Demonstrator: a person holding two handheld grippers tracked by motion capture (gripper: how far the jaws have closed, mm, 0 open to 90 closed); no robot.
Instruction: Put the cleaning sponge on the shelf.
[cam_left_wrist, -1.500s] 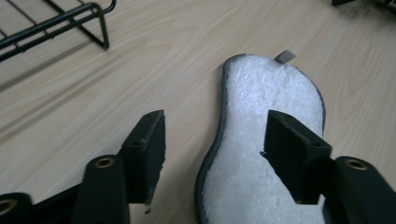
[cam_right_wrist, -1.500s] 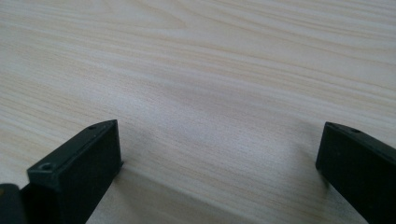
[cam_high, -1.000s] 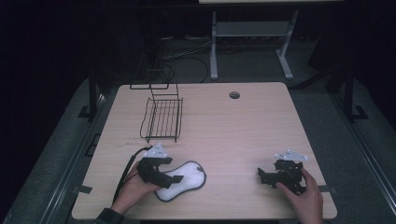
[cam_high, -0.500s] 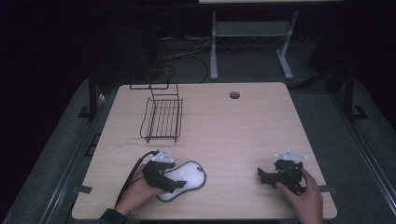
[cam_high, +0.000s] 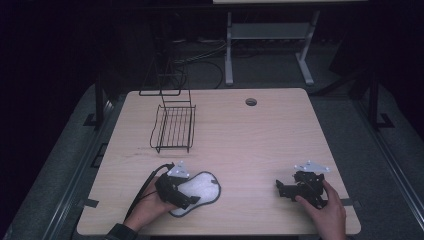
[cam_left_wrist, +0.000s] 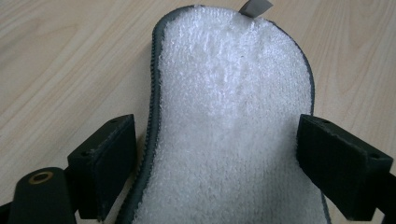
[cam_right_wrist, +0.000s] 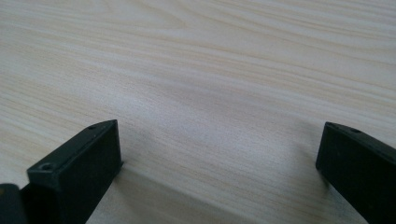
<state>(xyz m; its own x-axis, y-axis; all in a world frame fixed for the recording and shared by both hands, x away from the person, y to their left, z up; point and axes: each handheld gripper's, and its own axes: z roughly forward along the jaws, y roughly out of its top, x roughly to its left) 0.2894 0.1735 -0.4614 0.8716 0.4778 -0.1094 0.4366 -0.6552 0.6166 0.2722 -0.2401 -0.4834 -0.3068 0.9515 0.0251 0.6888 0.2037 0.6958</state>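
The light wood worktop (cam_high: 260, 145) carries a black wire rack (cam_high: 172, 127) standing well behind a white terry pad (cam_high: 200, 190), which lies flat near the front edge. The left hand-held gripper (cam_left_wrist: 219, 163) sits spread around the pad's near end, one jaw on each side. The right hand-held gripper (cam_right_wrist: 219, 168) rests well to the pad's right, spread over bare wood.

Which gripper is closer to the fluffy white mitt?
Left. The left gripper has its open jaws on either side of the white mitt; the right gripper rests far across the table.
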